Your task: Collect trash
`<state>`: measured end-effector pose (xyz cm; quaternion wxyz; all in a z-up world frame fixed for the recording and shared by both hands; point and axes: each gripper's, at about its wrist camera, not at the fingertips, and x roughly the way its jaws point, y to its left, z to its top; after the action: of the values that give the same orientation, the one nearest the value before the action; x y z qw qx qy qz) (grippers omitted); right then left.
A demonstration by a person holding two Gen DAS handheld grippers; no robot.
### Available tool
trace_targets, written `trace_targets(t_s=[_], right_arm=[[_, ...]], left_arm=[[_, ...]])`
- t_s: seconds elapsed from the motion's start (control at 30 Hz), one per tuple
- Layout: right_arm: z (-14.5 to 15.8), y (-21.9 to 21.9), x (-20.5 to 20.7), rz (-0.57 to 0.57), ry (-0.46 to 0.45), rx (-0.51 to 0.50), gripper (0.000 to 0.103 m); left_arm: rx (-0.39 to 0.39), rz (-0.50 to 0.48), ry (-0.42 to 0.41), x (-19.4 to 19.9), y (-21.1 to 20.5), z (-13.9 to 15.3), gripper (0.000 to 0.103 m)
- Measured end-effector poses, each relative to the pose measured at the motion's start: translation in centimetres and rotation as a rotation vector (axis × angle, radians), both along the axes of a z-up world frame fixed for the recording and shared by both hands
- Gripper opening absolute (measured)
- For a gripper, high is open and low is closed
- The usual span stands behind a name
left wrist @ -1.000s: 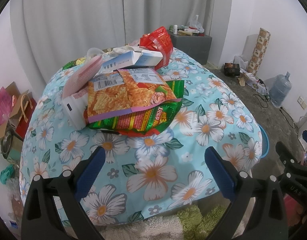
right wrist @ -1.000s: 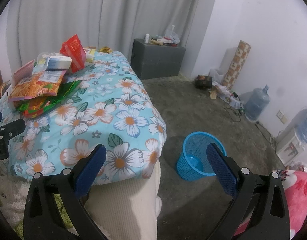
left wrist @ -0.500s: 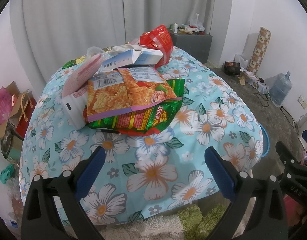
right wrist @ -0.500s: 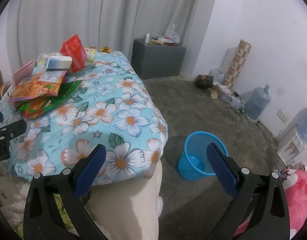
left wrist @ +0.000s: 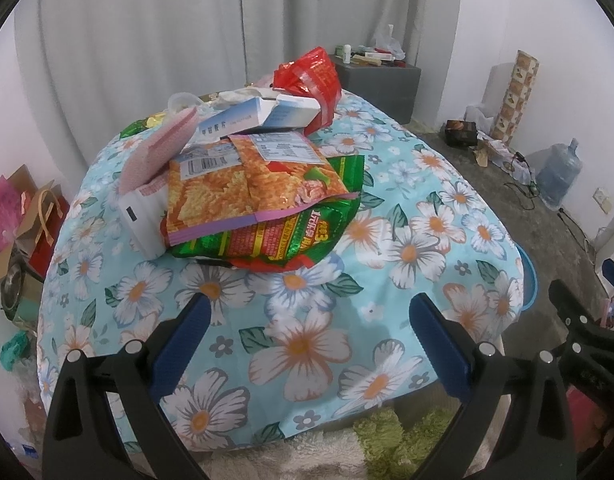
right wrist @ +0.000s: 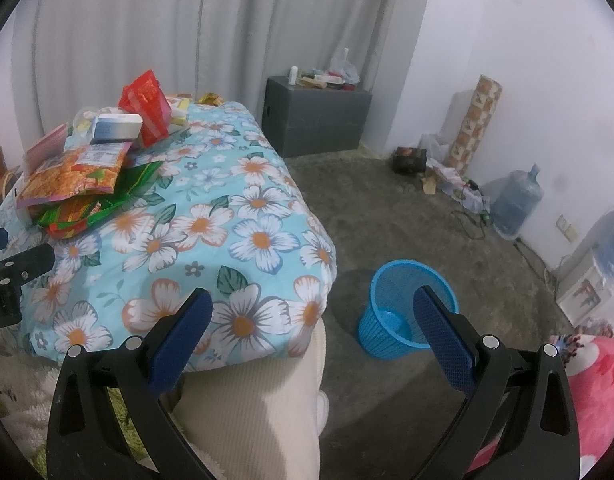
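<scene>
Left gripper [left wrist: 305,336], black frame with blue finger pads: jaws spread wide, nothing between them. It is held low at the near edge of the table covered in a light-blue cloth with white-and-orange flowers [left wrist: 435,224], fingers pointing level across the top toward the trash pile. Both pads hang over the near stretch of cloth, apart from the pile.

Trash pile, far-left part of the table top:
- orange foil snack bag with a purple edge [left wrist: 247,192], lying flat on top, label side up
- green-and-red foil wrapper [left wrist: 307,240], directly under the orange bag, sticking out on its near and right sides
- white rectangular box [left wrist: 145,224], touching the left side of the two wrappers
- pink card carton [left wrist: 159,152], tilted, leaning behind the white box
- blue-and-white cardboard box [left wrist: 259,116], lying behind the orange bag
- crumpled red plastic bag [left wrist: 311,80], standing up at the back of the pile

Right gripper [right wrist: 311,330], same build: jaws also wide apart, empty. It is held off the table's right near corner, aimed out over the grey floor. Blue plastic mesh wastebasket [right wrist: 403,308] stands upright on the floor just right of the table corner; the right pad overlaps its rim in this view.

Grey cabinet [right wrist: 319,120] stands against the curtain behind the table.
</scene>
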<state>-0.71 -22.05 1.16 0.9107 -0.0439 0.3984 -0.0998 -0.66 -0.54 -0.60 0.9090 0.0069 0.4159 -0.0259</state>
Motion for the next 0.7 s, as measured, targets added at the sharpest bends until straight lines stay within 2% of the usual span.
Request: trace_targets(t_s=[0.3,0.47,0.53,0.63,0.7], right_arm=[[2.0,2.3,1.1,0.023,-0.049,-0.004,0.096],[2.6,4.4,2.2,0.043,-0.065,-0.028,0.096],[3.0,5.6,2.6,0.095,-0.073,-0.008,0.096],[3.5,6.1,3.2,0.150,-0.095,0.028,0.096],[4.1,6.1,3.9,0.187,-0.113,0.063,0.096]], left_arm=[[-0.041,-0.023,0.034,1.2,2.1,1.0,0.097],[-0.065,-0.050,-0.028,1.6,4.9,2.6,0.097],[-0.113,-0.047,-0.058,1.9,6.6,3.3,0.097],[-0.192,-0.044,-0.057,2.6,8.9,4.0,0.097],[-0.275,-0.050,-0.056,3.1,10.7,4.5,0.097]])
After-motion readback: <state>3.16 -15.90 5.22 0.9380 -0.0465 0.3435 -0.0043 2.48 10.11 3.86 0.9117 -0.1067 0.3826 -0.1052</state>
